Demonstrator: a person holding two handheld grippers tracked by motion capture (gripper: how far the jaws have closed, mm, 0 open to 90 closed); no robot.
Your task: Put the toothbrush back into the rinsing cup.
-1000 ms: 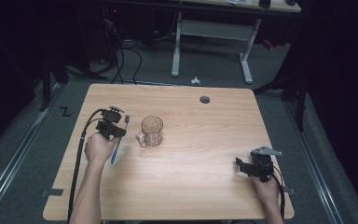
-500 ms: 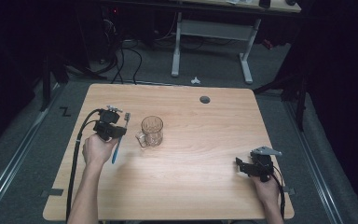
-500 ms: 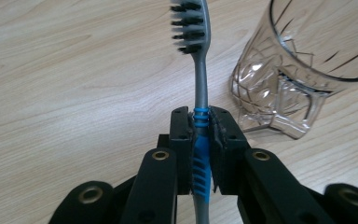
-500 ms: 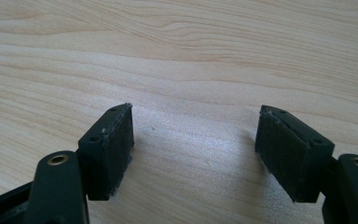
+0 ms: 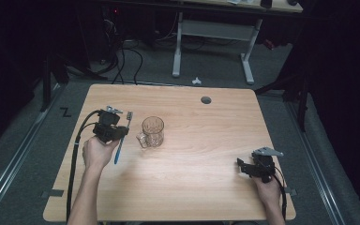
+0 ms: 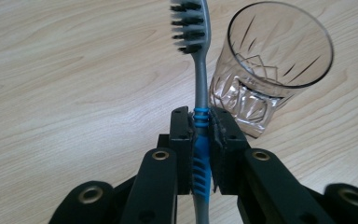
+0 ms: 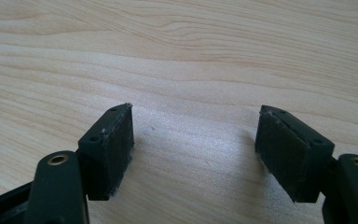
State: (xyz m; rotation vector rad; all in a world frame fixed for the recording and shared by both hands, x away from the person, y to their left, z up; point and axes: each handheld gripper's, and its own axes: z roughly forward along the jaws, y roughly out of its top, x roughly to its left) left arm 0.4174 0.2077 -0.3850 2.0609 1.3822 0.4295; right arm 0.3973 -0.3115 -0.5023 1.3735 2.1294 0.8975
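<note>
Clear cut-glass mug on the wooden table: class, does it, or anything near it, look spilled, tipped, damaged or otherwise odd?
Nothing stands out. The clear cut-glass mug stands upright and empty on the wooden table, with no spill or crack visible. The left gripper is shut on the grey-and-blue toothbrush, bristles up; the right gripper rests open, apart.

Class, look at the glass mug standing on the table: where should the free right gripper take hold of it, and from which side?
Grip the glass mug across its rim wall, from above: it stands upright and open-topped. Its handle faces the left gripper, so the open right gripper meets the plain side.
</note>
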